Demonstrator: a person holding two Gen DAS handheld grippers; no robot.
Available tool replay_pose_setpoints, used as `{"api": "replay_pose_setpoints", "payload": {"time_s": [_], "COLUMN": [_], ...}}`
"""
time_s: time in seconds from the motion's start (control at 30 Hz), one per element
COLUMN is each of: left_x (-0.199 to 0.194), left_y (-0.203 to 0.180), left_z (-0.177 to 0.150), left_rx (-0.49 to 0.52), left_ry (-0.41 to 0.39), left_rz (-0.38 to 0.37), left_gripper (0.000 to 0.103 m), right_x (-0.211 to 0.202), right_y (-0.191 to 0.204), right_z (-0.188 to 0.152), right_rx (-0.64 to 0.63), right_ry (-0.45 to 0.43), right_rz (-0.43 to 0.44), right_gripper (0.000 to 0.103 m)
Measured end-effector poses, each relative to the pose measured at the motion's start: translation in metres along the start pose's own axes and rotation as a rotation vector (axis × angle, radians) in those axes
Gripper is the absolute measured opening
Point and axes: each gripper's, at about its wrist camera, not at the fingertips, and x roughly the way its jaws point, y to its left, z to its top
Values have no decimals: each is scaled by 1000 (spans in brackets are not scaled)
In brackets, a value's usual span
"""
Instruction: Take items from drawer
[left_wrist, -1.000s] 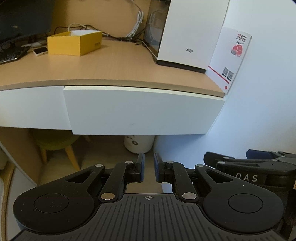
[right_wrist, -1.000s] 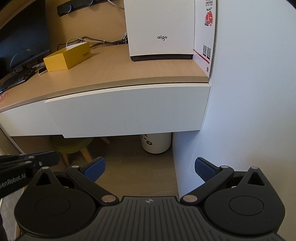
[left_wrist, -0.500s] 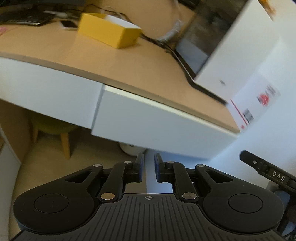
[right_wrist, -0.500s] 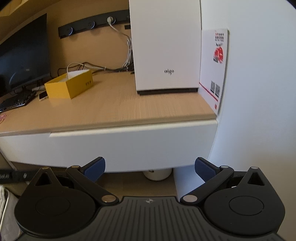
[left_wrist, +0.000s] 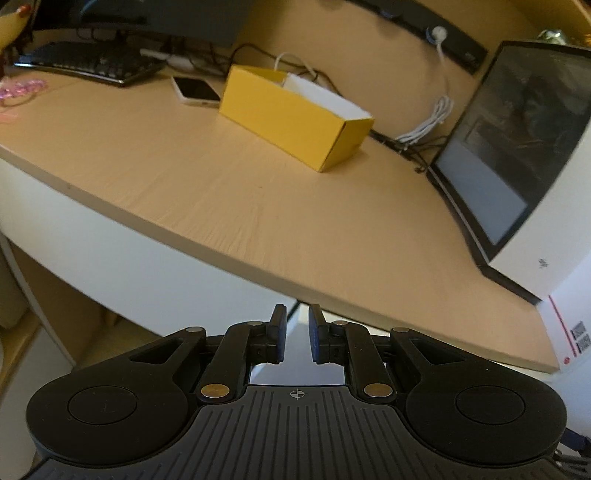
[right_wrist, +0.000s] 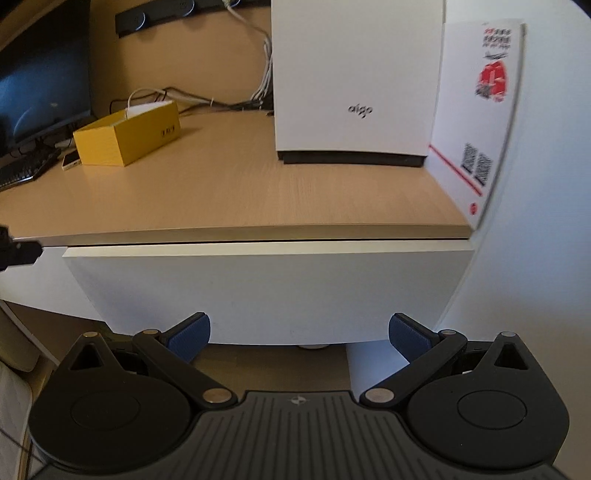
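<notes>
The white drawer front (right_wrist: 266, 288) sits closed under the wooden desk top (right_wrist: 236, 192), so its contents are hidden. My right gripper (right_wrist: 299, 332) is open just in front of the drawer's lower edge, with its blue pads (right_wrist: 190, 338) spread wide and nothing between them. My left gripper (left_wrist: 296, 332) is shut and empty, level with the desk's front edge (left_wrist: 229, 258), near the seam between the two white fronts. The left gripper's black tip (right_wrist: 14, 253) shows at the far left of the right wrist view, beside the drawer's top corner.
On the desk stand a yellow box (left_wrist: 295, 122), a phone (left_wrist: 195, 90), a keyboard (left_wrist: 88, 64) and a white computer case (right_wrist: 354, 81). A white card with red print (right_wrist: 480, 110) leans on the right wall. Cables (left_wrist: 428, 122) run along the back.
The left gripper has risen and tilted up, so it now looks across the desk top instead of at the drawer front. The right gripper has come closer to the drawer front and stayed open.
</notes>
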Motion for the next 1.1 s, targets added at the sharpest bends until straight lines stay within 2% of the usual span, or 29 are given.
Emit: {"api": "replay_pose_setpoints", "payload": {"time_s": [0.33, 0.5, 0.63, 0.73, 0.87, 1.1], "left_x": [25, 30, 31, 30, 32, 34], "left_y": [-2, -1, 1, 2, -5, -10], "left_z": [-2, -3, -5, -7, -3, 3], "left_rx": [9, 13, 12, -4, 40, 121], "left_ry": [65, 62, 55, 48, 67, 118], "left_rz": [-23, -51, -69, -68, -51, -65], "left_gripper": [14, 23, 24, 24, 28, 31], "right_x": [43, 59, 66, 76, 92, 95], "right_y": [17, 22, 25, 31, 45, 52], "right_z": [24, 30, 36, 47, 53, 53], "right_rx": [-8, -14, -1, 59, 54, 16], "right_ry": [9, 9, 6, -2, 7, 22], "right_rz": [23, 16, 16, -9, -55, -35], "right_gripper": [103, 103, 103, 103, 103, 103]}}
